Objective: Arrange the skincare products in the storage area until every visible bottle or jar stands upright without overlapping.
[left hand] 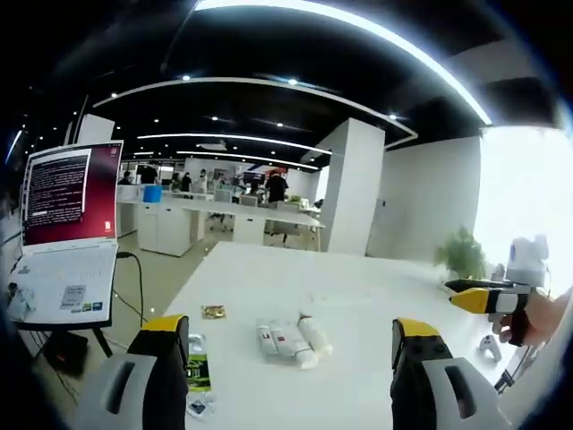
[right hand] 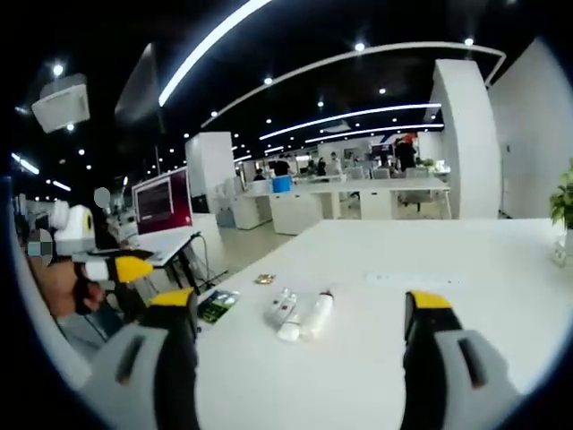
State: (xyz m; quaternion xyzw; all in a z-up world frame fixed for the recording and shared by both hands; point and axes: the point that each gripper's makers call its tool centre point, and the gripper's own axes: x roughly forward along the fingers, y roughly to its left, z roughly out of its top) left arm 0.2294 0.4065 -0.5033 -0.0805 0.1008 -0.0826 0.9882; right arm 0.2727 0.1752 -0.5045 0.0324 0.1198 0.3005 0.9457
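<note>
Open-plan office space surrounds a broad white table (left hand: 358,296), with black ceilings, curved light strips, white pillars and people standing at distant counters. In the left gripper view, the left gripper (left hand: 291,376) holds its yellow-tipped jaws spread wide apart with nothing between them, hovering above the near edge of the table. Beyond the gap, slightly toward the left jaw, the skincare products (left hand: 291,339) lie on their sides in a tight cluster of small white tubes or bottles, touching one another, one with a red mark; they are apart from both jaws. Just beside the left jaw a flat green-and-black sachet (left hand: 197,369) lies on the table, and a small gold packet (left hand: 213,312) sits farther back. An open laptop (left hand: 67,233) with a red screen stands off the table's left side, and a potted plant (left hand: 461,253) stands at the far right. The right gripper (left hand: 488,300) enters from the right, held in a hand (left hand: 542,318), its yellow tip over the table edge. In the right gripper view, the right gripper (right hand: 300,358) also has its jaws wide apart and empty, and the same products (right hand: 300,315) lie flat between and beyond them, nearer the left jaw, touching neither. The sachet (right hand: 218,305) and the gold packet (right hand: 264,279) lie to their left. The left gripper (right hand: 121,267) shows at the left edge, held in a hand (right hand: 58,287).
</note>
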